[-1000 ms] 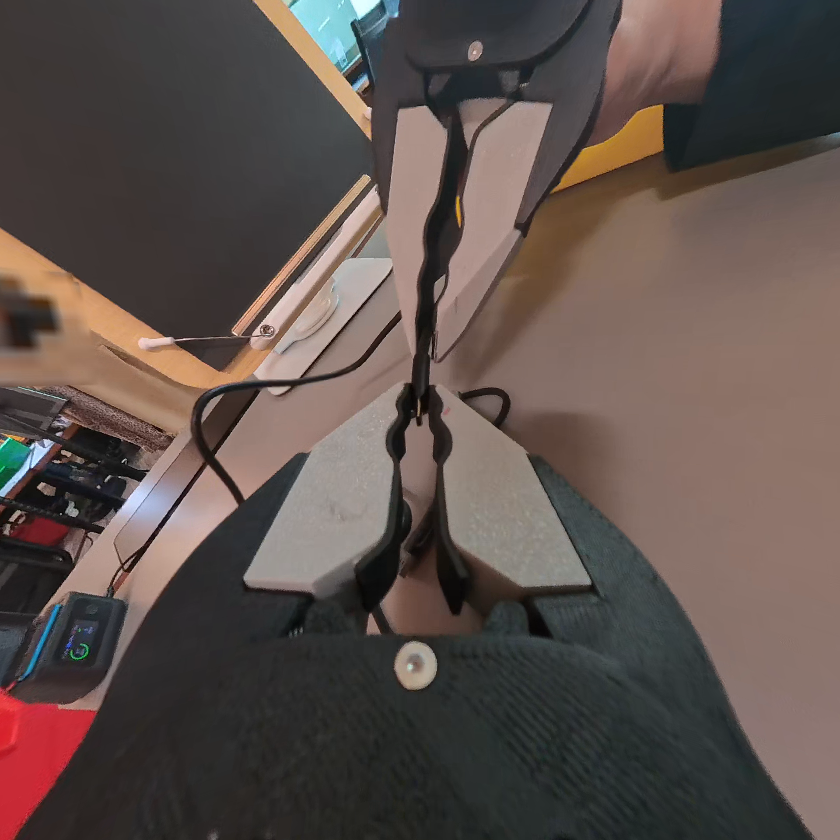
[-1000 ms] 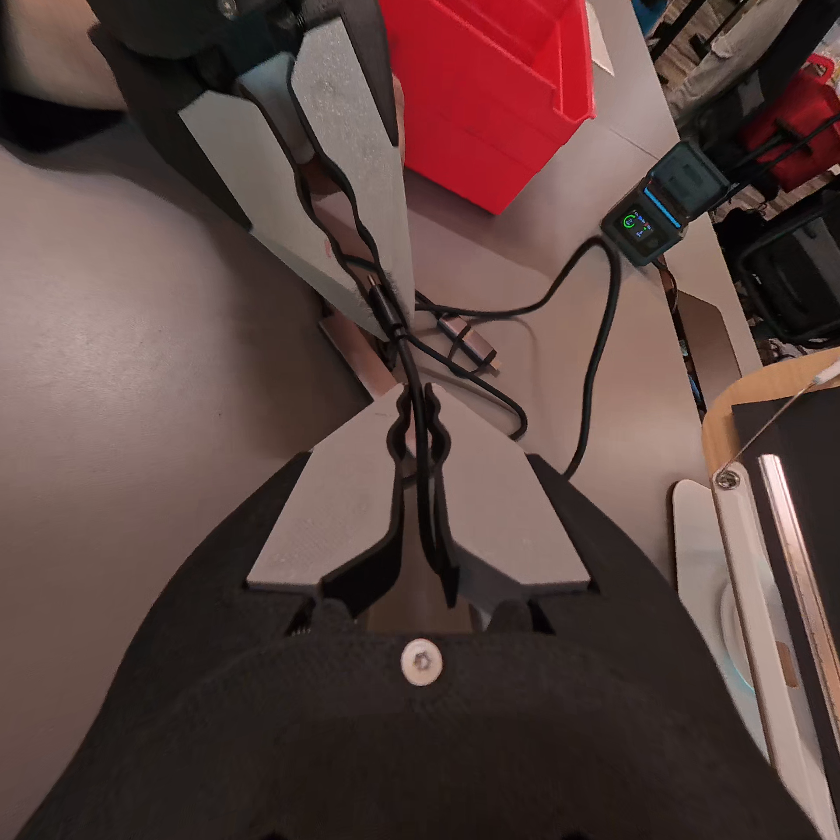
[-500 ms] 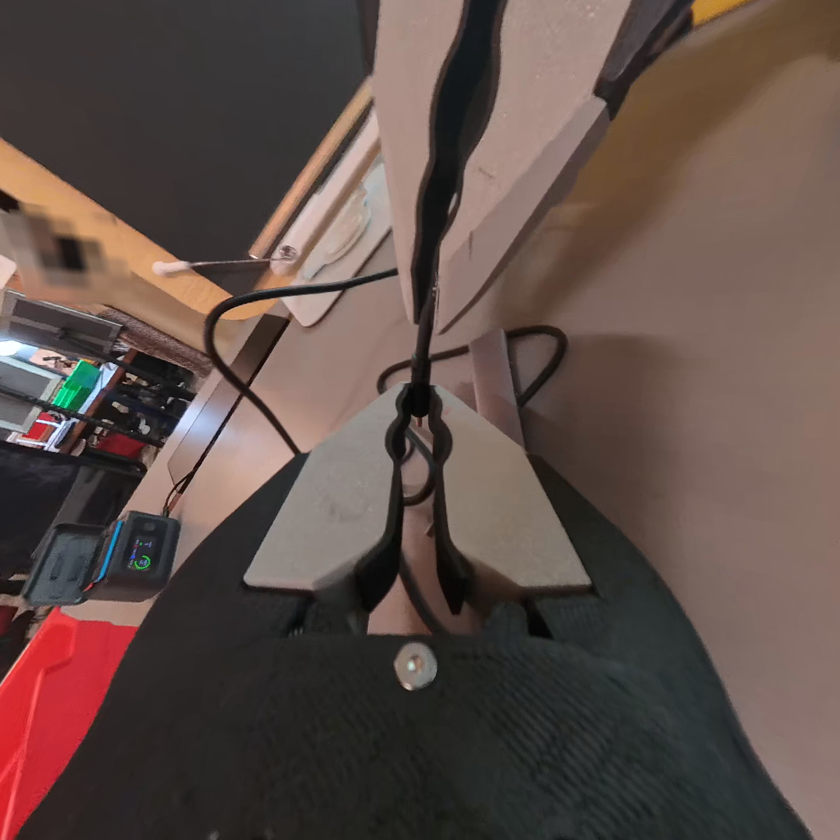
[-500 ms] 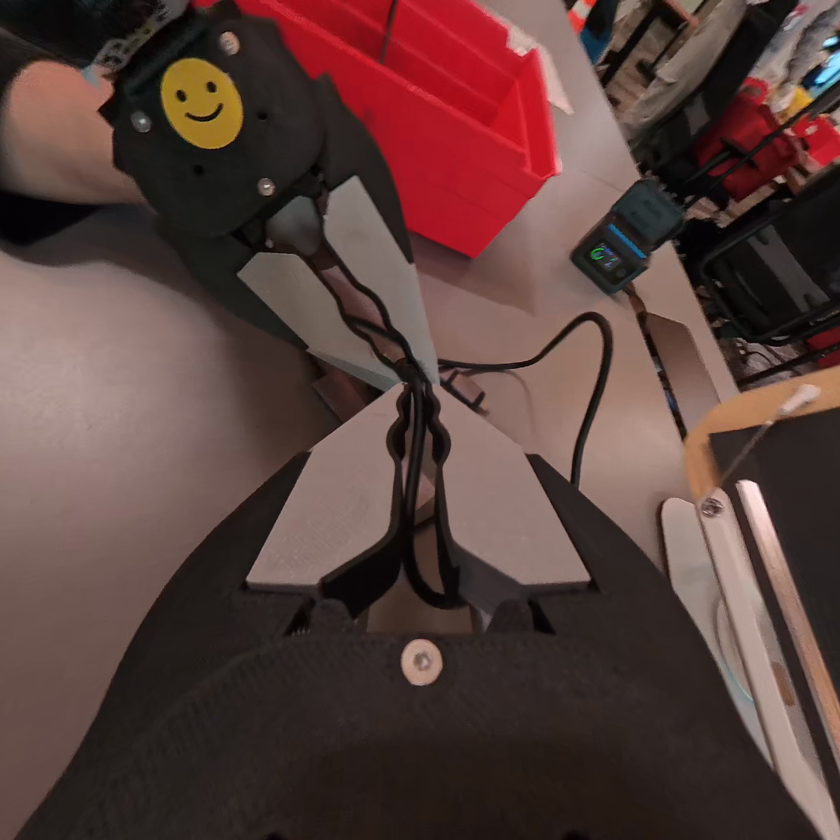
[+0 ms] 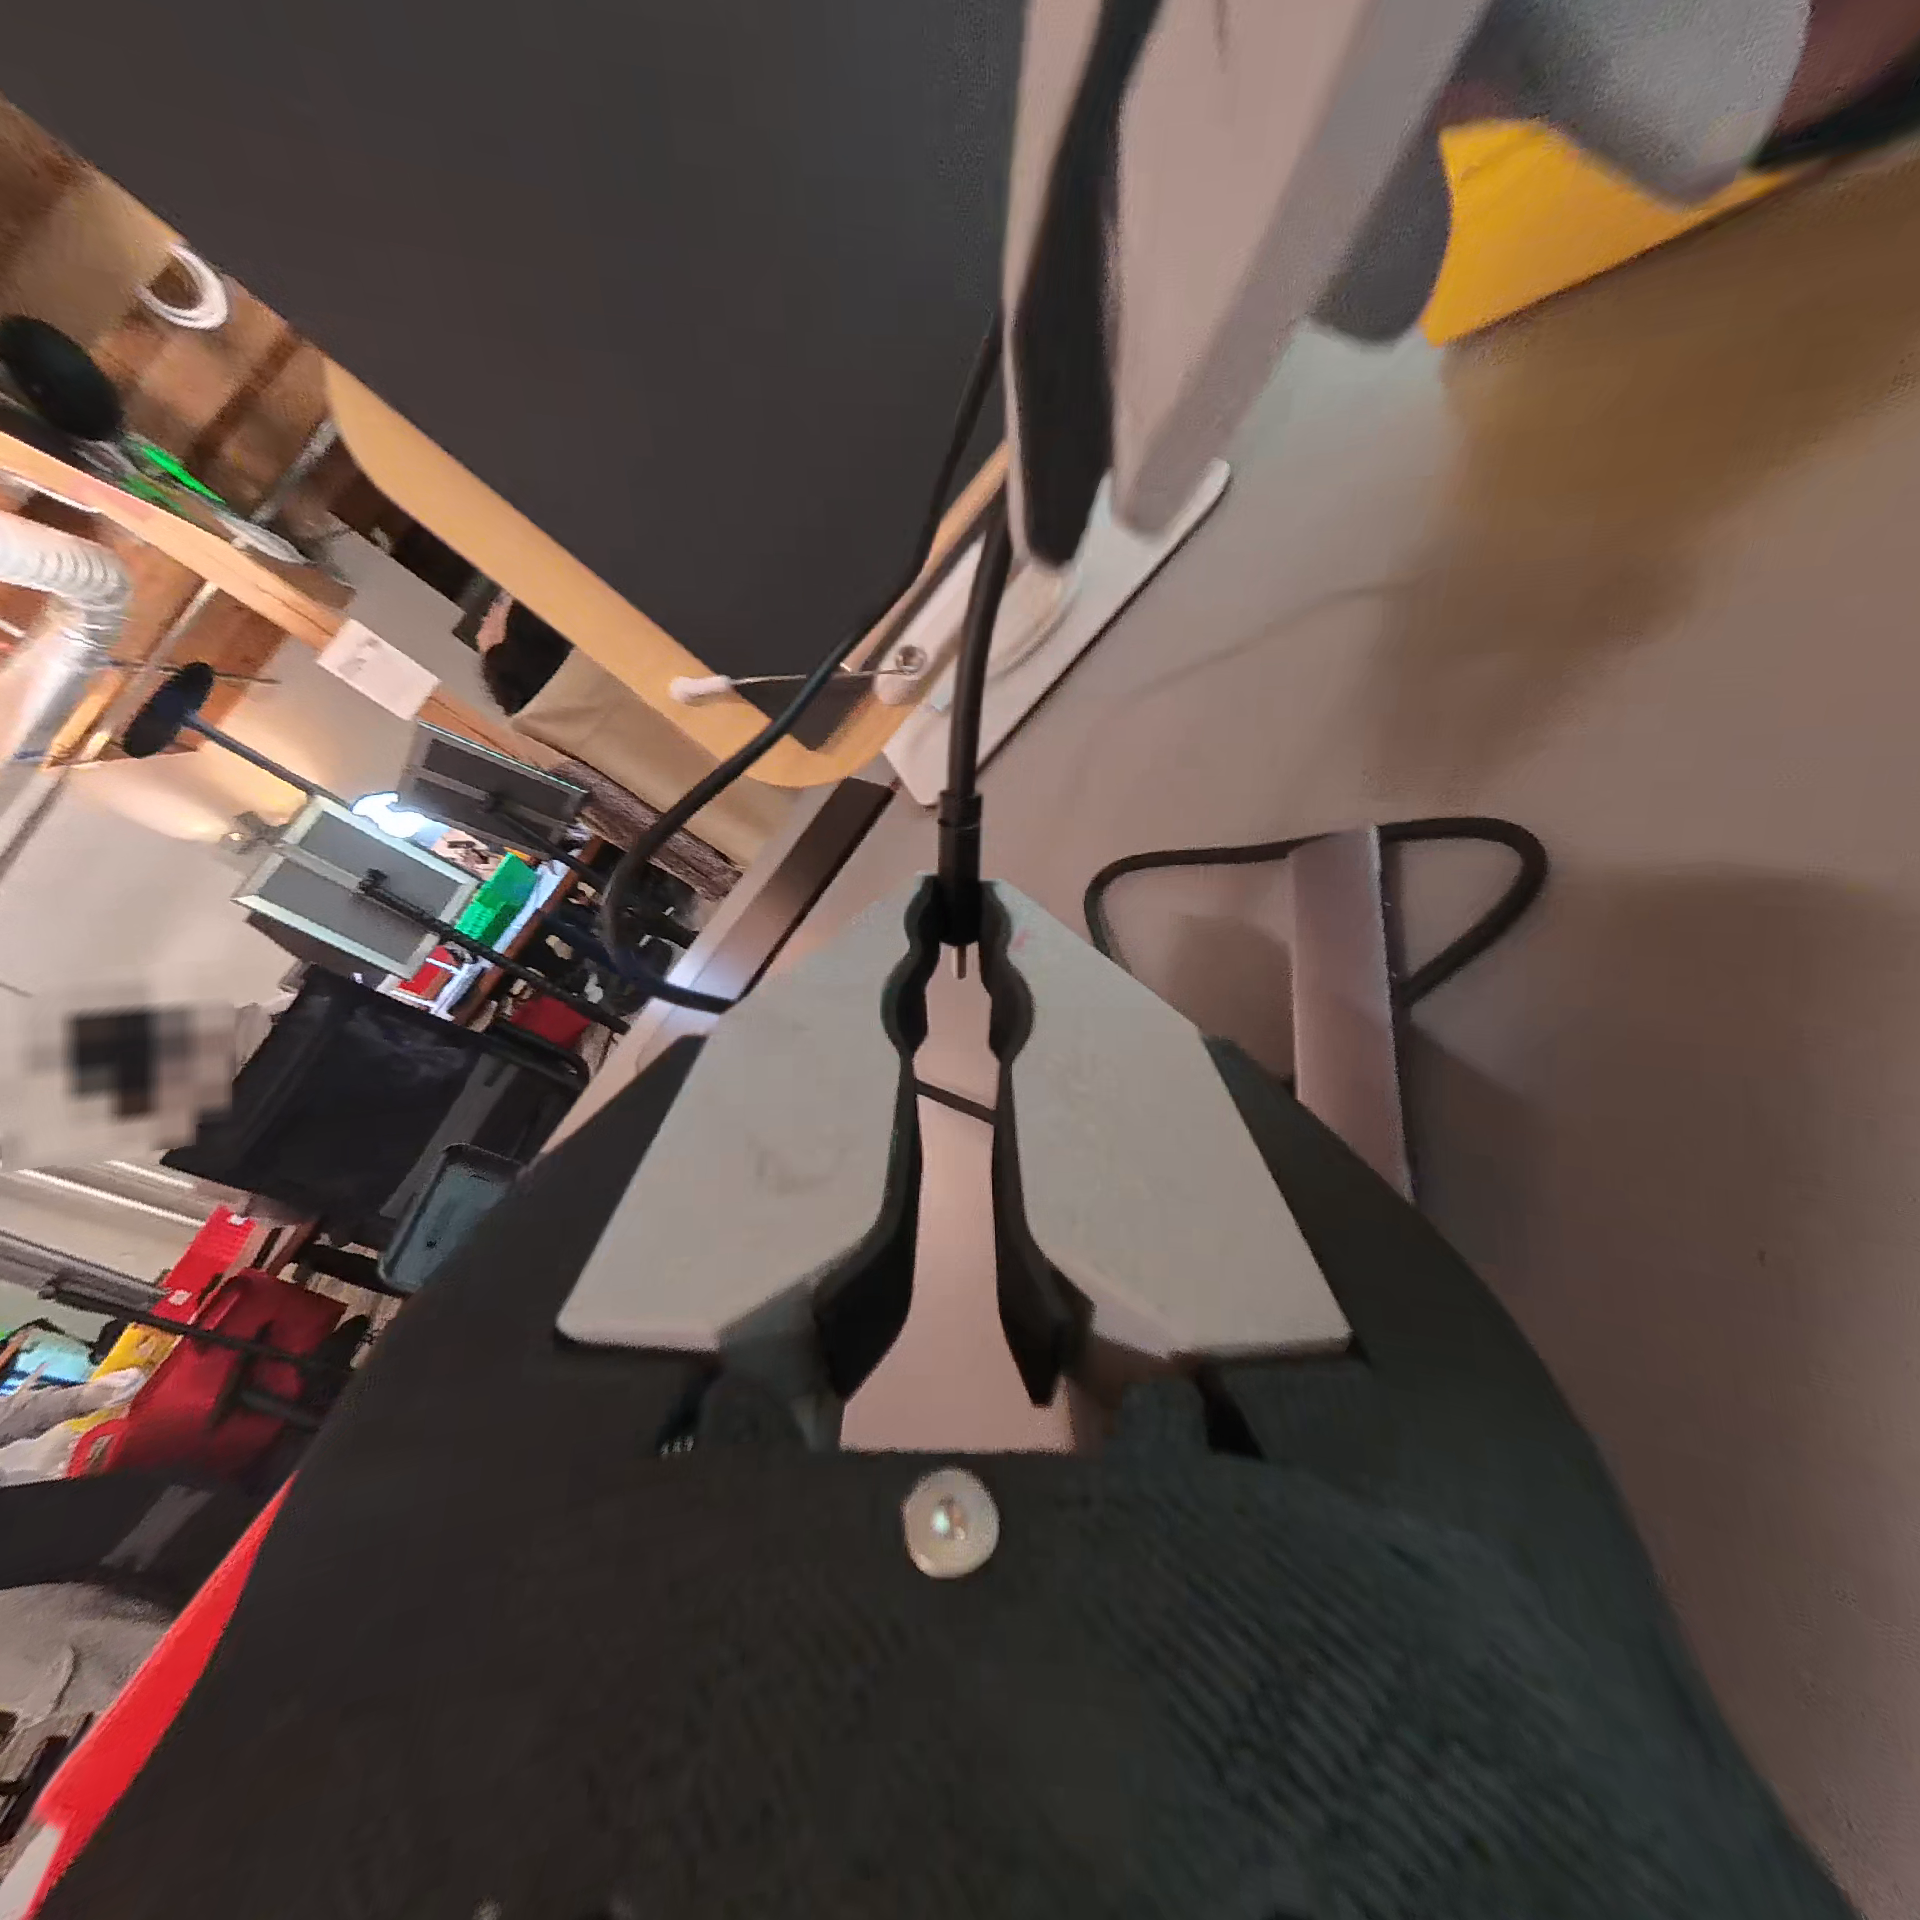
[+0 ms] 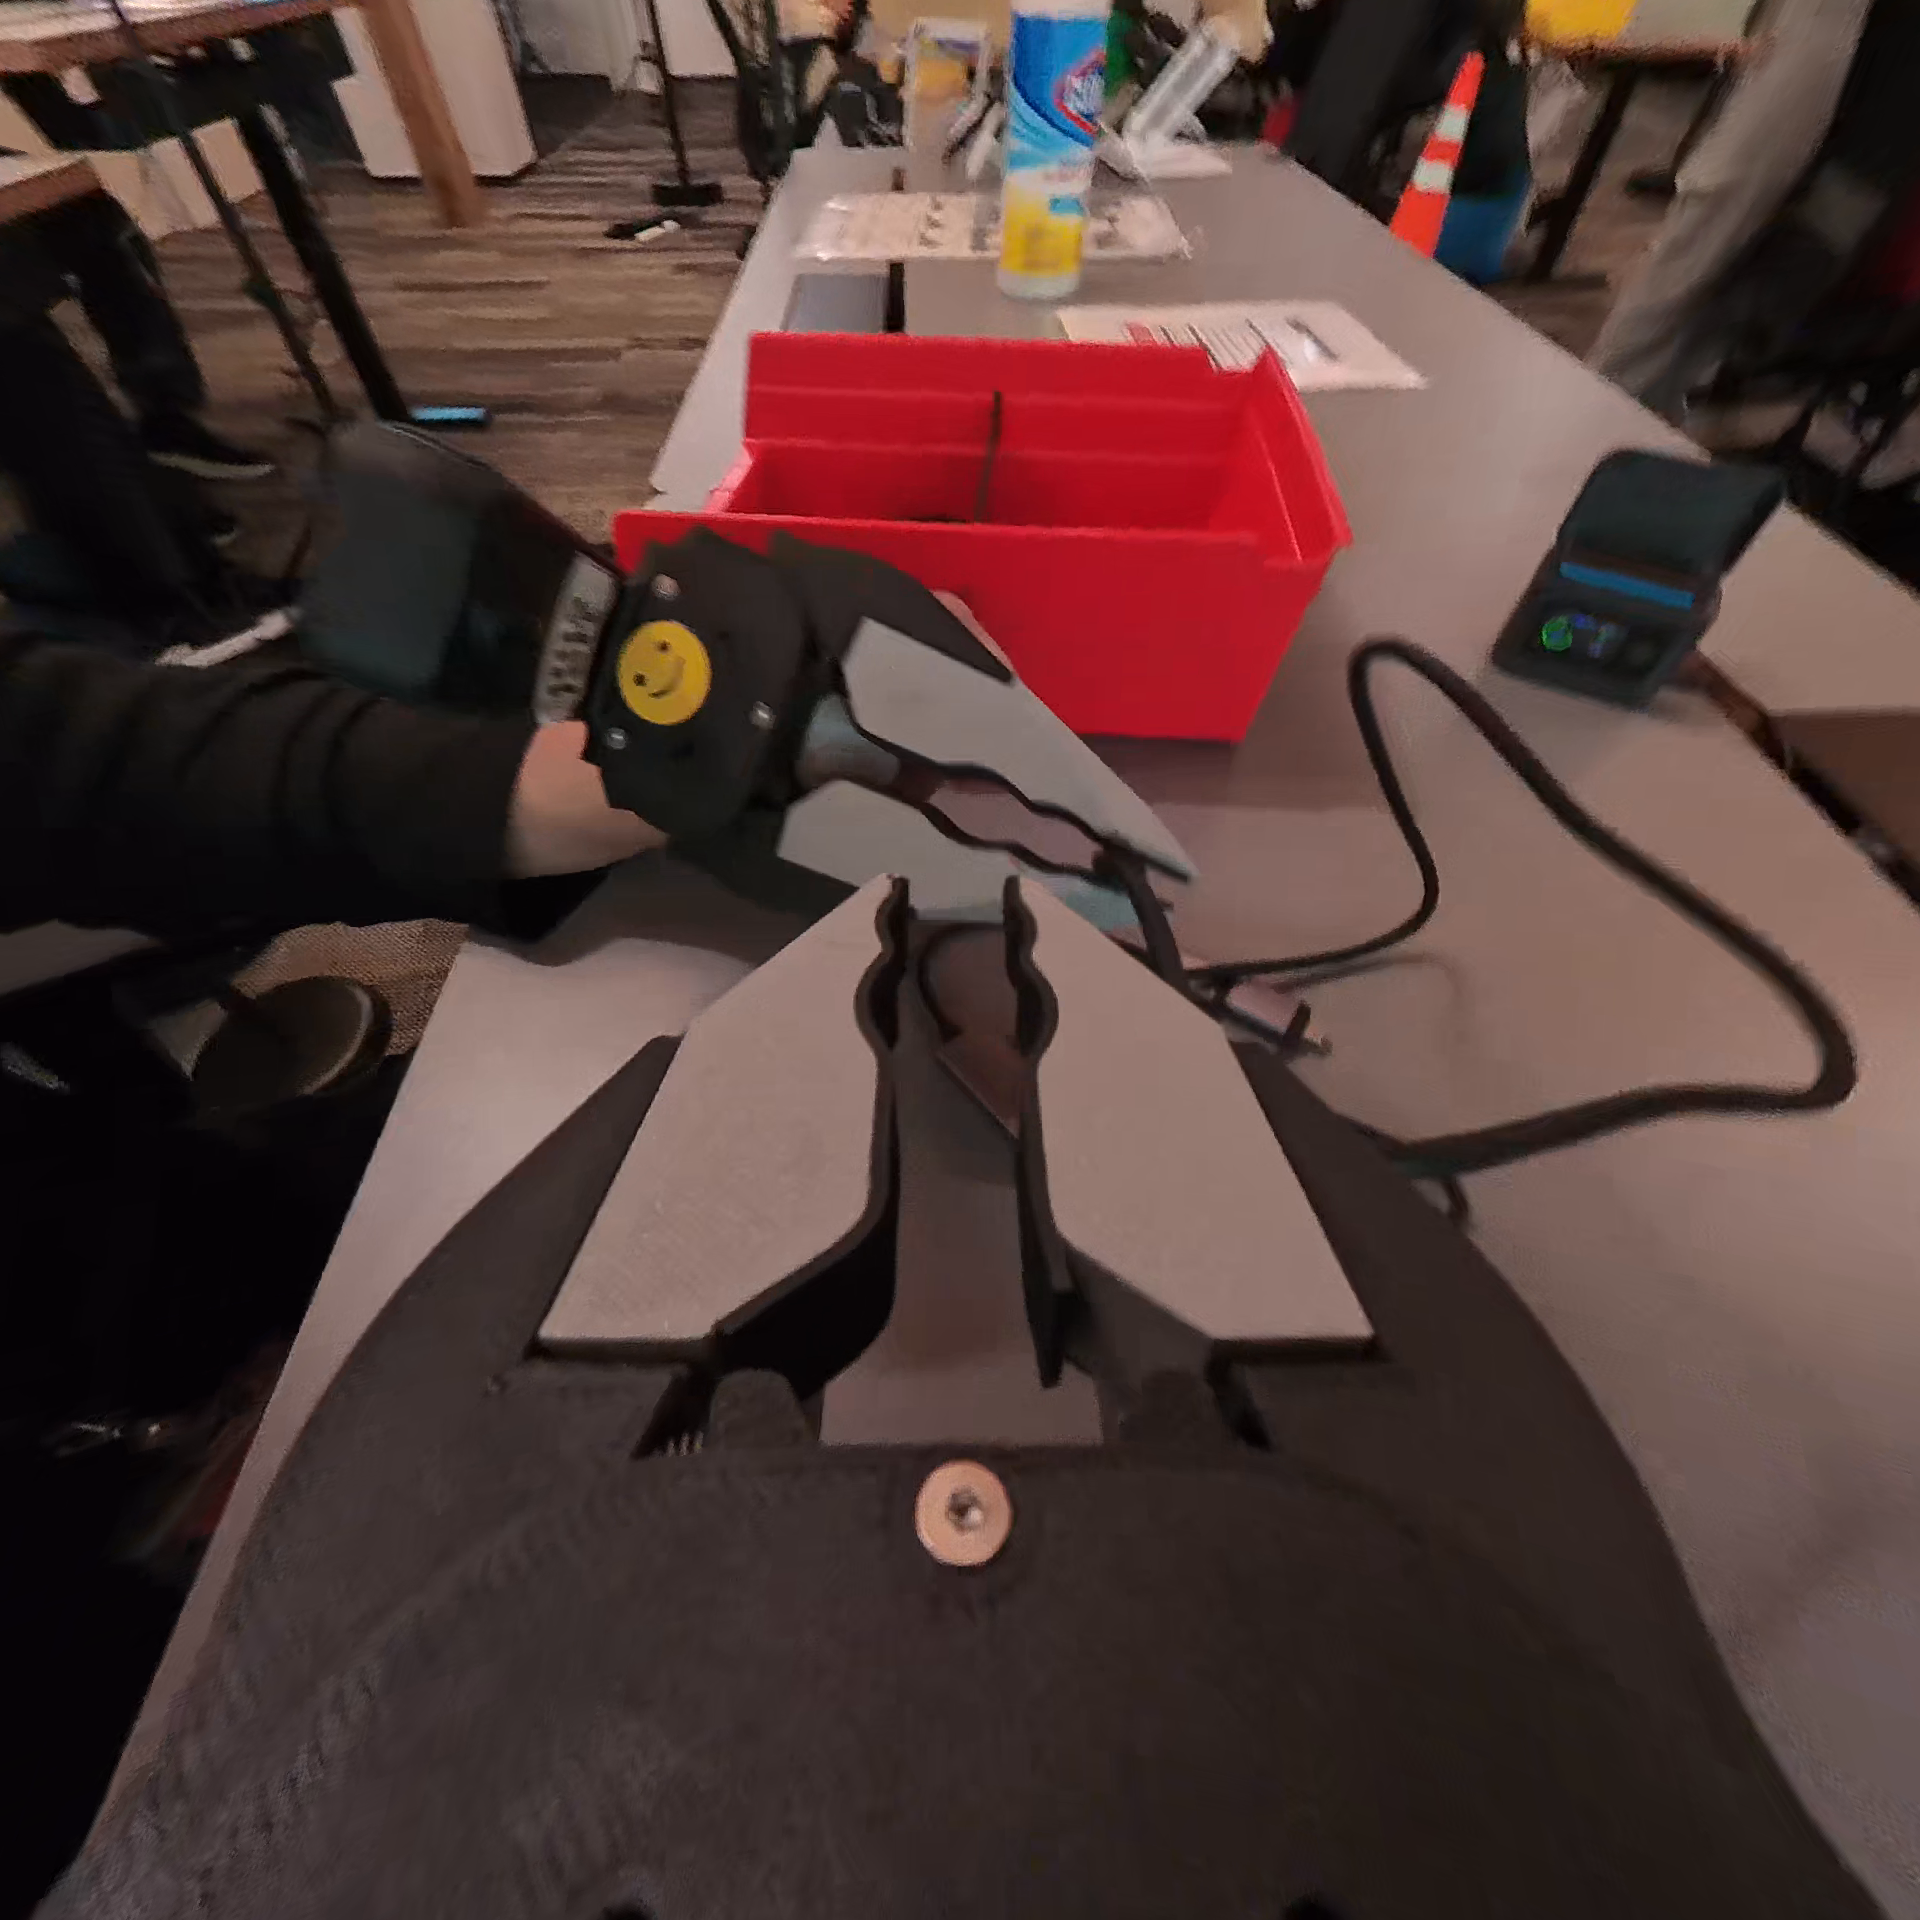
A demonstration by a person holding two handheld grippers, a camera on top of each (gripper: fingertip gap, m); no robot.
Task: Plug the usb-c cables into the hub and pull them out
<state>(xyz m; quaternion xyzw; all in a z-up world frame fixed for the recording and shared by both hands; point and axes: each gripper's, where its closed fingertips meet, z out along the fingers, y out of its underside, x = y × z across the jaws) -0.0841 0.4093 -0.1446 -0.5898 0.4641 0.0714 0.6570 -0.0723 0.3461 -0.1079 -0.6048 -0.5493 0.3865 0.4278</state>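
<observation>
The left gripper [image 5: 958, 925] pinches the black usb-c cable [image 5: 966, 665]; the right gripper [image 6: 954, 914] stands narrowly apart, empty; the red bin [image 6: 1039, 634] near the table's far edge holds a black divider [image 6: 994, 447]

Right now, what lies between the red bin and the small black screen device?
A bend of thick black cable on the grey table, shown in the right wrist view.

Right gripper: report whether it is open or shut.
Open. In the right wrist view the right gripper shows a clear gap between its fingertips, with table visible through it and nothing clamped; the black cable lies beyond.
</observation>
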